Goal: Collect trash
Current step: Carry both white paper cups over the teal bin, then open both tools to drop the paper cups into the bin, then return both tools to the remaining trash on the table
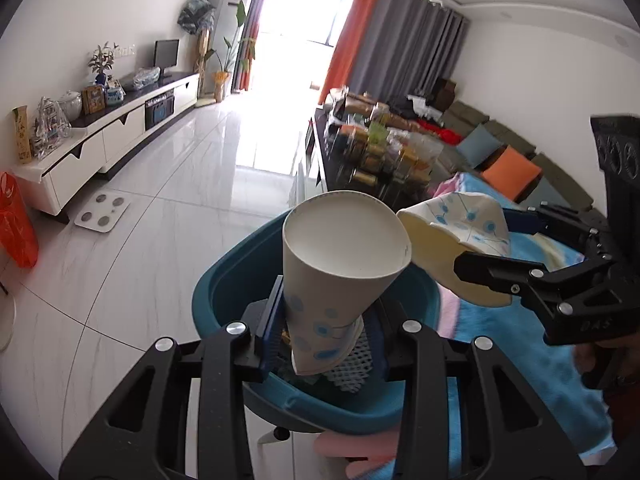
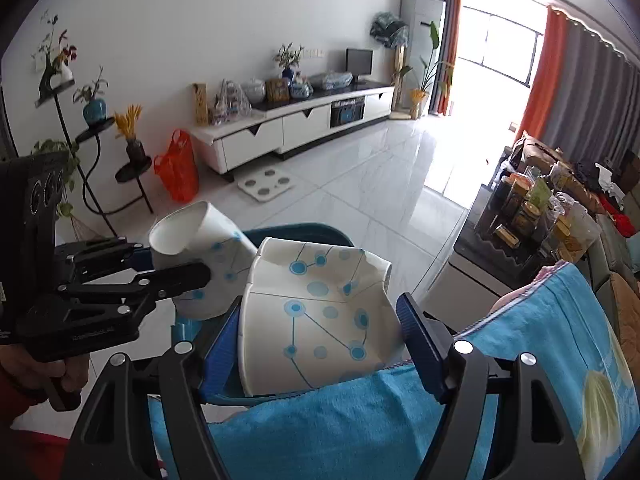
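Note:
My left gripper is shut on the narrow base of a white paper cup with blue dots, whose mouth points up and away. It hangs over the teal trash bin, which holds a white foam net. My right gripper is shut on a crushed paper cup of the same pattern, just right of the bin's rim. In the left wrist view the right gripper and its crushed cup sit close beside the first cup. The right wrist view shows the left gripper with its cup.
A blue towel lies under the right gripper, beside the bin. A cluttered dark coffee table stands behind the bin, with a sofa to its right. A white TV cabinet, a floor scale and an orange bag line the left.

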The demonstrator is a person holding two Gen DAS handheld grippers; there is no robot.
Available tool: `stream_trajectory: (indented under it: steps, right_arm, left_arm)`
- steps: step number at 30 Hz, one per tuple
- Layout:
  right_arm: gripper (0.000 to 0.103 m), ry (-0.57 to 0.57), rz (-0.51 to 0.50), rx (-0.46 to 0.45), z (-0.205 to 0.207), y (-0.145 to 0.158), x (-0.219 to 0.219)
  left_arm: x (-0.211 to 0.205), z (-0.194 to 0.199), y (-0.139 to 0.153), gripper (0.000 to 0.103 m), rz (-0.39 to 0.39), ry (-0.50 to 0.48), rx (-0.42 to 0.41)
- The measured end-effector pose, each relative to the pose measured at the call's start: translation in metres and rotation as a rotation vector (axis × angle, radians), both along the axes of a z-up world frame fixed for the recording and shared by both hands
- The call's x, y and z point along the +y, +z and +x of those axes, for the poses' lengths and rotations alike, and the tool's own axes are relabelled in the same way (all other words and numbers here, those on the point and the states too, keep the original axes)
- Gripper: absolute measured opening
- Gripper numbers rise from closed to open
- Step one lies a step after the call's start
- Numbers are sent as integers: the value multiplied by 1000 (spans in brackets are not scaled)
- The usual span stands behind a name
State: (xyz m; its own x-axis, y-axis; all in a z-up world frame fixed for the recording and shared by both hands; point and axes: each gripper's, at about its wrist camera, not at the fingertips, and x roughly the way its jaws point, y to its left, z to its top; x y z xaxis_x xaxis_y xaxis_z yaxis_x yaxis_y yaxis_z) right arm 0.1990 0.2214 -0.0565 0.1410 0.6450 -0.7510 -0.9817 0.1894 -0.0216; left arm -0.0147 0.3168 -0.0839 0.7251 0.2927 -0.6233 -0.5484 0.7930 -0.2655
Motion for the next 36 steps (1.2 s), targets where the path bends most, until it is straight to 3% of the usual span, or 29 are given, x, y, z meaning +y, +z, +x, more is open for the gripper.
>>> stream_trajectory:
  steps: [9, 10, 14, 16, 30, 36]
  right_arm:
    - [73, 33, -150, 4, -5, -25, 30]
    - [73, 35, -160, 8, -5, -28, 33]
    - [76, 39, -186, 9, -7, -37, 40]
    - [82, 38, -182, 8, -8, -37, 39]
    - [84, -70, -5, 54, 16, 12, -34]
    - [88, -93, 69, 60, 9, 27, -71]
  left_arm:
    - [26, 64, -21, 35, -4, -3, 120]
    - [28, 71, -23, 35, 27, 60, 160]
    - [34, 84, -28, 46, 30, 58, 185]
    - [32, 86, -30, 48, 35, 60, 195]
    - [17, 86, -18, 58, 76, 52, 175]
    - [-2, 86, 1, 68, 108, 36, 152]
